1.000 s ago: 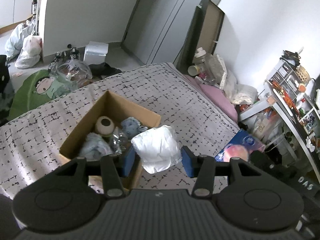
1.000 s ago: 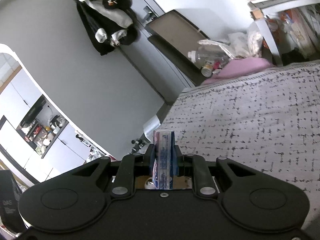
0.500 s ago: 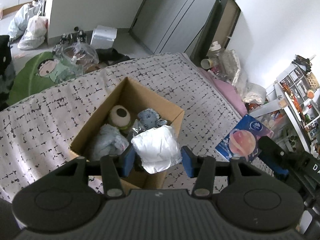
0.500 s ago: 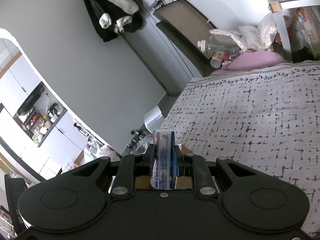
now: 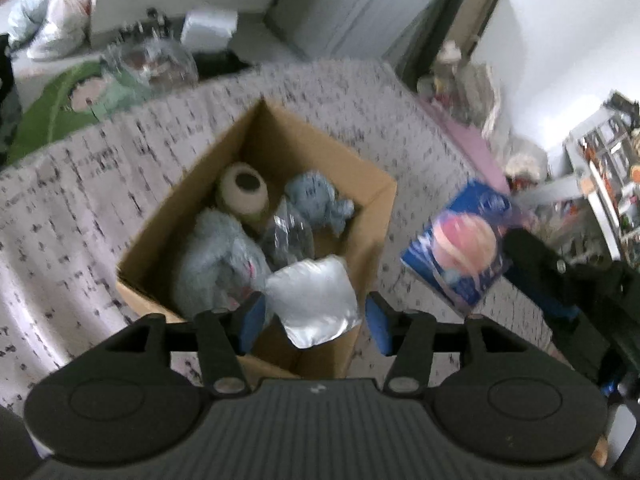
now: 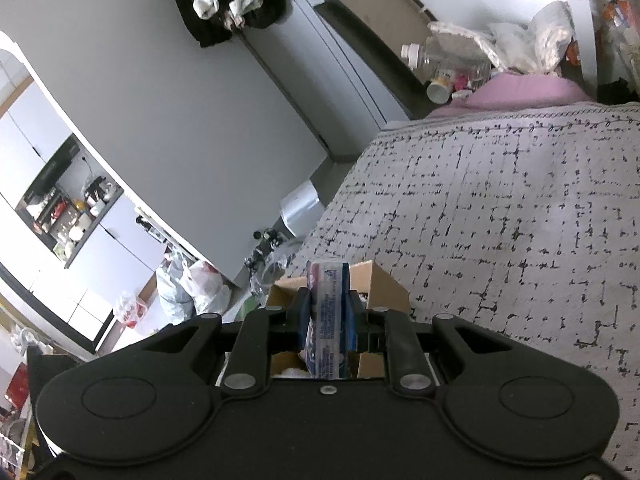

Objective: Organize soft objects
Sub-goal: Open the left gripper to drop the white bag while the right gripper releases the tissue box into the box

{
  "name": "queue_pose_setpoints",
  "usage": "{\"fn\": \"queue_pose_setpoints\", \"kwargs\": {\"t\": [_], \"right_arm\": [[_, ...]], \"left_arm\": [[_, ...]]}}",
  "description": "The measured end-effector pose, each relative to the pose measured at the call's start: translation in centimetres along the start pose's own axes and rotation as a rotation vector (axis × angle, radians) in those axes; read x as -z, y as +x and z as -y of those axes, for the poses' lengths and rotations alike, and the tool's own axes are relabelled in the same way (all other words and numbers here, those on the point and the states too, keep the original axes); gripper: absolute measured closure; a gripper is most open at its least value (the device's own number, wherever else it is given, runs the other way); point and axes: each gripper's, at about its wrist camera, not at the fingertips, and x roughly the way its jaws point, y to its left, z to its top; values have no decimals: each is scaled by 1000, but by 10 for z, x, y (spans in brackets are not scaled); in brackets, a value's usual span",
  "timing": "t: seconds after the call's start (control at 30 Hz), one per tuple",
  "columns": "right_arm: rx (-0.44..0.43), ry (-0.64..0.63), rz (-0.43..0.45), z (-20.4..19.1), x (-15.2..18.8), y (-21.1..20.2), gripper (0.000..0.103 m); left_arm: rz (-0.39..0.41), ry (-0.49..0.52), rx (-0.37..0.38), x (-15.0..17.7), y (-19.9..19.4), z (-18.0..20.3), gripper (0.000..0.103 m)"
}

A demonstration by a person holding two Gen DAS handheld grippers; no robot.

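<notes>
- On the bed (image 5: 72,216), under a grey coverlet with black dashes: cardboard box (image 5: 360,196), open-topped, serving as the collecting place for the soft things. It sits on the flat of the mattress, reachable from above by both hands.
- Inside the box: pale blue plush toy (image 5: 216,256) against the near-left wall; smaller blue plush (image 5: 320,200) toward the far-right corner; cream roll (image 5: 244,188) standing on end at the back; crumpled clear wrapping (image 5: 288,236) in the middle. Packed loosely, with room left at the near-right corner.
- Left claw (image 5: 314,316): poised over the box's near edge, jaws parted and just been opening. White pillow pack (image 5: 316,300) sits between the blue pads with a visible gap on the right side, so the grip reads as released; judged to be let go here so the pack falls into the free corner. The view is blurred, so contact on the left pad cannot be told.
- Right claw (image 6: 328,320): clenched on a slim blue-and-purple tissue pack (image 6: 328,312), held upright and edge-on, which keeps the flat faces against the pads. In the left view the pack shows beside the box, off its right wall. Judged to be waiting its turn over the box.
- Still outstanding: tissue pack not yet in the box.
</notes>
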Motion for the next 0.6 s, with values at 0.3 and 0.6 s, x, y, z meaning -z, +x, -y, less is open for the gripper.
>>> {"fn": "queue_pose_setpoints", "kwargs": {"t": [0.3,0.6], "right_arm": [[-2,12,-37,-5,5,22,84],[14,37,-9,-15,-8,34,63]], "left_arm": [[1,-61,-33,-8,2,-23,41],[16,-69,-51,-16,-6,-30,41]]}}
